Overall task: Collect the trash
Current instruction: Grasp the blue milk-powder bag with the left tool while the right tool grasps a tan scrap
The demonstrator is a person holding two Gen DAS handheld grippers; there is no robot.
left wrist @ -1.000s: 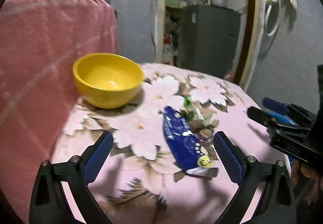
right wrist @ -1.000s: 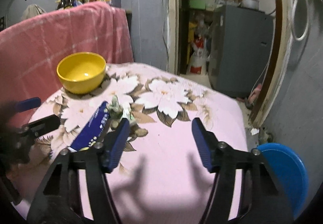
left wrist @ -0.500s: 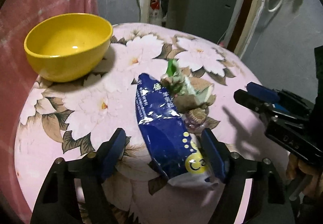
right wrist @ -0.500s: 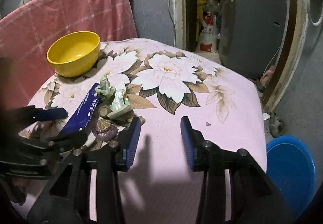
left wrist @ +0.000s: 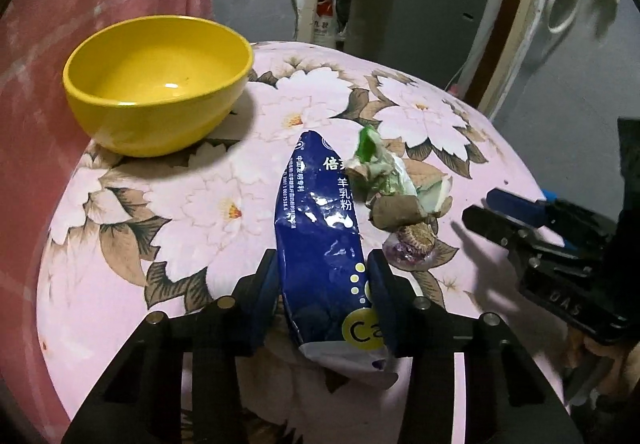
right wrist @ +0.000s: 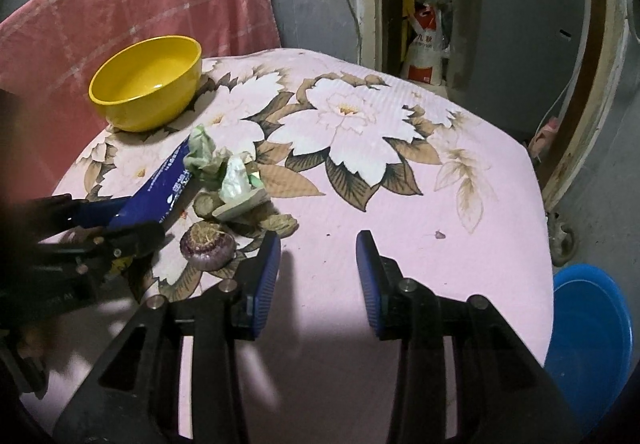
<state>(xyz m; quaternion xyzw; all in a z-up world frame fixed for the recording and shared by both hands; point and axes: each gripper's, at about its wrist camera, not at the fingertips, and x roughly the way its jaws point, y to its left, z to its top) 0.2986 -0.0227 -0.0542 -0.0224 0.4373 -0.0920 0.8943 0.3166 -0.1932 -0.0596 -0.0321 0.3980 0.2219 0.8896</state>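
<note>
On a floral pink tabletop (left wrist: 460, 131) the left claw (left wrist: 322, 290) pinches a blue packet (left wrist: 320, 236), which may slip free or drag nearby scraps (left wrist: 394, 189); the right claw (right wrist: 316, 272) hangs open.

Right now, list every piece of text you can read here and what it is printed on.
"羊乳粉": blue packet, white characters.
"倍": same packet, upper line; the rest is hidden by the crumpled wrapper.
"Ca": yellow circle at the packet's near end.
Packet's small side print: too small to read.
Red and white sack in the doorway: characters blurred.
</note>
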